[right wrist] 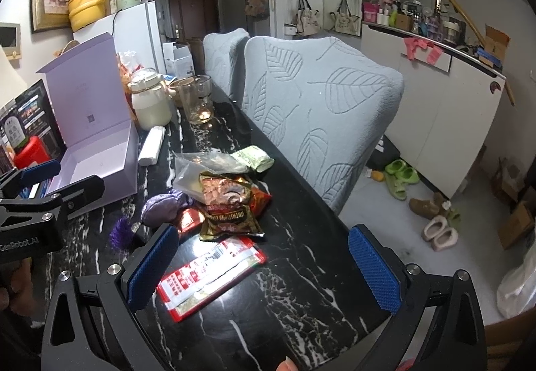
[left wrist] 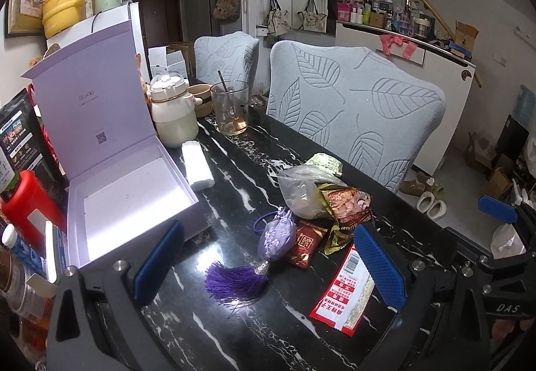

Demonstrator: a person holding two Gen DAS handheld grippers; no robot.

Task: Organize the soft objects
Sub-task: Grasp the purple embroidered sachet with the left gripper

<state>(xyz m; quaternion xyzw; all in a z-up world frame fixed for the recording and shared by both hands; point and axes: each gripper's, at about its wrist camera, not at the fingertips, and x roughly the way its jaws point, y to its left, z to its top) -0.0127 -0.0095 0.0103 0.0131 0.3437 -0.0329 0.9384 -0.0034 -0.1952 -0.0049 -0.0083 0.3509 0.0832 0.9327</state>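
A black marble-patterned table with white veins (left wrist: pixel 254 330) fills the lower part of both views, with two pale blue chairs with embossed leaf covers (left wrist: pixel 351 109) pushed against its far edge. At the table's left stands an open lilac cardboard gift box with its lid raised upright (left wrist: pixel 110 149), its white-lined tray empty. Beyond it stand a cream lidded ceramic pot (left wrist: pixel 172 116) and a clear glass tumbler with a spoon in it (left wrist: pixel 232 109), and a white rolled packet (left wrist: pixel 197 166) lies just beside the box. Near the middle of the table is a heap of a crumpled clear plastic bag (left wrist: pixel 301 190), a shiny gold-and-red foil snack bag (left wrist: pixel 348 206) and a small green paper packet (left wrist: pixel 326 163). In front lies a flat red-and-white printed sachet (right wrist: pixel 211 273). The soft purple embroidered pouch with a dark purple tassel (left wrist: pixel 276 233) lies on the table just right of the box, touching a small dark red packet (left wrist: pixel 306 243). The left gripper (left wrist: pixel 268 270) hovers over the tassel, its blue pads wide apart and empty. The right gripper (right wrist: pixel 264 270) hangs above the sachet, fingers likewise spread, holding nothing.
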